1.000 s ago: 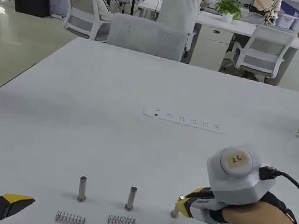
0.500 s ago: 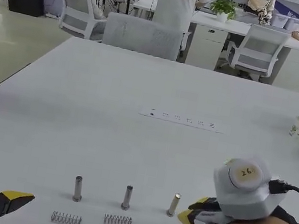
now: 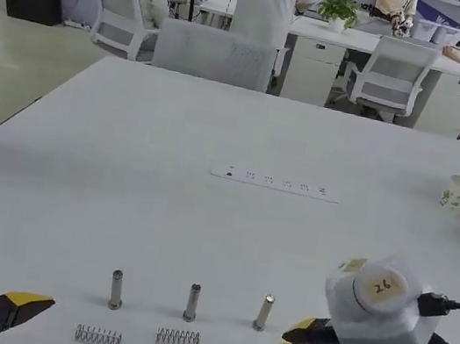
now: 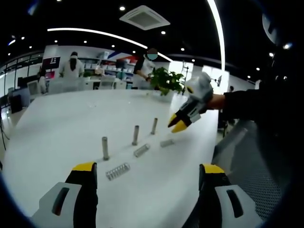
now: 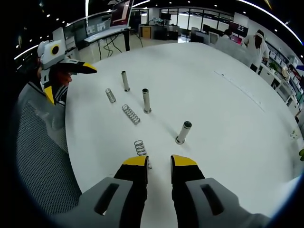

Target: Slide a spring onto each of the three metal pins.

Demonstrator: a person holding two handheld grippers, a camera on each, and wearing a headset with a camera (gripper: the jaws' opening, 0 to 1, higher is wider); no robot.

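The right spring (image 5: 140,147) lies loose on the white table (image 3: 219,134), just ahead of the left jaw tip of the right gripper (image 5: 159,161). That gripper's jaws stand a narrow gap apart with nothing between them. The right pin (image 5: 182,132) stands upright a little beyond them, off toward the right jaw. Farther out from these jaws come the middle spring (image 5: 131,114) and middle pin (image 5: 147,100), then the left spring (image 5: 110,95) and left pin (image 5: 125,80). No spring sits on a pin. The left gripper (image 4: 148,168) has its jaws spread wide and empty, and the left spring lies just beyond its left jaw. A power strip (image 3: 275,182) and a paper cup (image 3: 458,193) lie well past both grippers.
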